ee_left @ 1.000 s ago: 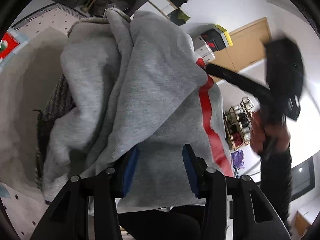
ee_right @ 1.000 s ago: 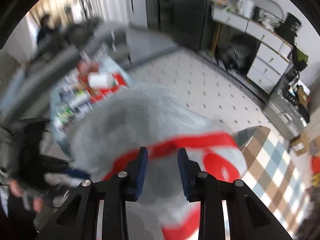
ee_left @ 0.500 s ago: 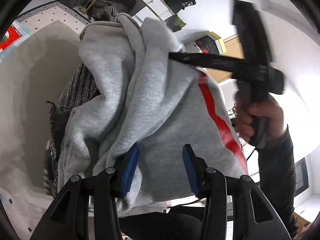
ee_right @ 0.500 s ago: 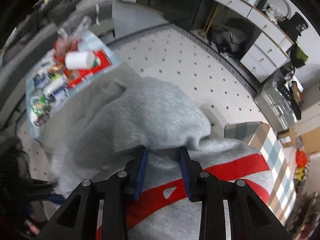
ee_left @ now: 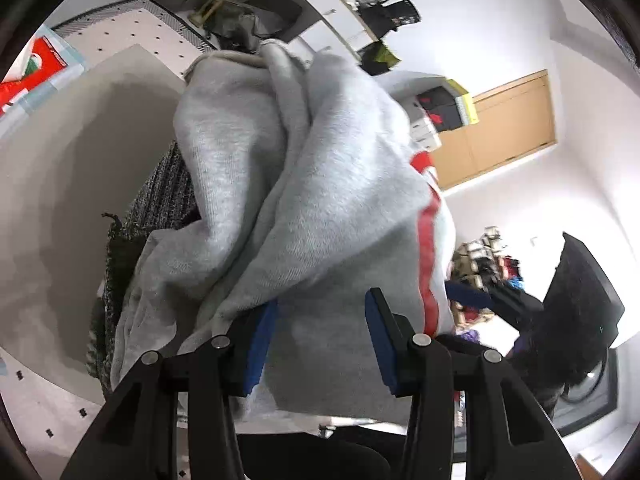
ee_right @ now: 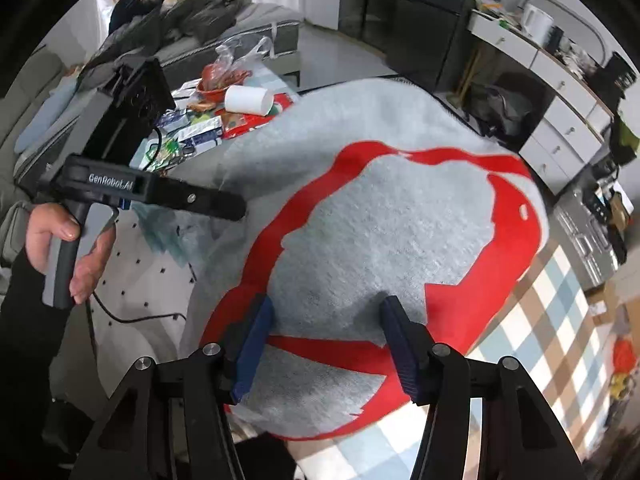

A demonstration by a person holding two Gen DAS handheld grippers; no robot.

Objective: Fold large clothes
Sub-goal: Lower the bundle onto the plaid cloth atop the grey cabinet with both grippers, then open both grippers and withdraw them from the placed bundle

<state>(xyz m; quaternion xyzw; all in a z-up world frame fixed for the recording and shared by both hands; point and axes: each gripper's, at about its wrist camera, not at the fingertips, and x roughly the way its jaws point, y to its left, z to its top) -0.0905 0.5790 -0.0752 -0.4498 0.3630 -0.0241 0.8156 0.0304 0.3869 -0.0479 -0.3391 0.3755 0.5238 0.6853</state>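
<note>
The grey sweatshirt (ee_left: 320, 184) hung bunched between the left tongs (ee_left: 320, 344), which clamped a thick fold. The right tongs (ee_right: 326, 344) were opening over its red print, cloth between them. A fresh grip should follow before folding.

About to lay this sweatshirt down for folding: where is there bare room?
Bare: the beige surface left of the grey sweatshirt, bordered by the dark knit garment and dotted floor; also the checked cloth to the sweatshirt's right in the right wrist view. Crowded: the low table with paper roll and packets.
</note>
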